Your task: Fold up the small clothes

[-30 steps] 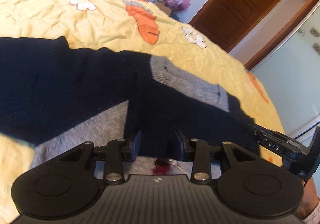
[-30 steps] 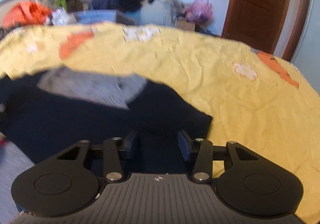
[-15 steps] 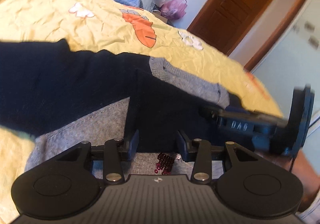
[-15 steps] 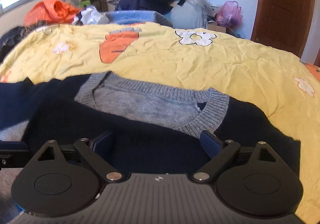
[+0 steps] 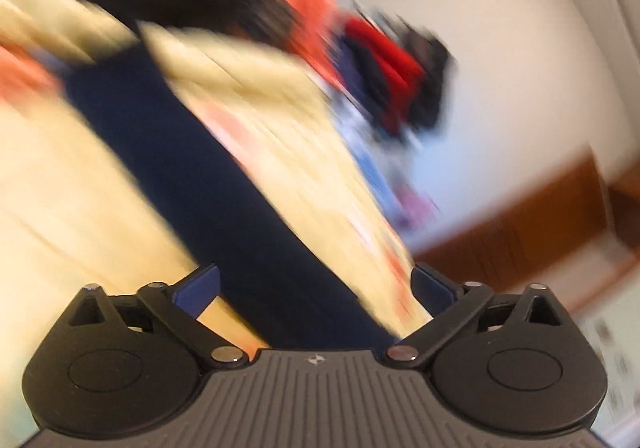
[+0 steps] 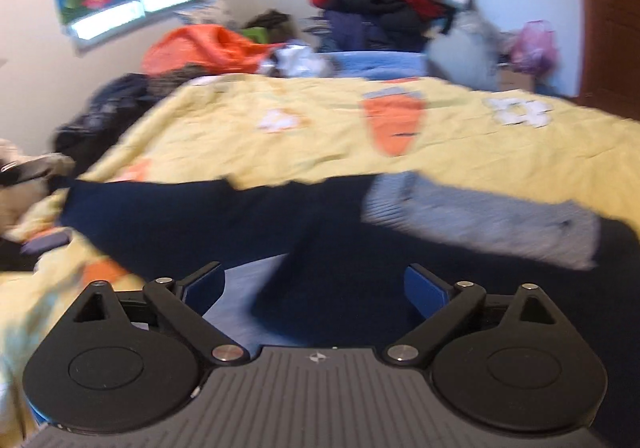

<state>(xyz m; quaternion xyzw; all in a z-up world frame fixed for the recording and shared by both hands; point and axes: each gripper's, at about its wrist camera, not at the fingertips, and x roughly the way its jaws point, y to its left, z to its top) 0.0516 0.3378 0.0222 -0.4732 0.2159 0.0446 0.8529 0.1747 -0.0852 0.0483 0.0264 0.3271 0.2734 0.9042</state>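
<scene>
Navy-and-grey knit sweater (image 6: 360, 224) is lying flat on the yellow quilt (image 6: 312, 135), 1 sleeve (image 6: 160, 215) trailing out to the left.

Risk: the folded navy panel is lying loose, so a finger brushing it on the way across could drag it open. The heavily blurred left view also makes a clean sleeve pinch uncertain.

Left gripper (image 5: 316, 284) is hanging over the sleeve (view tilted), jaws spread wide, holding nothing. Right gripper (image 6: 314, 286) is hovering low above the sweater body, jaws likewise apart and empty.
</scene>
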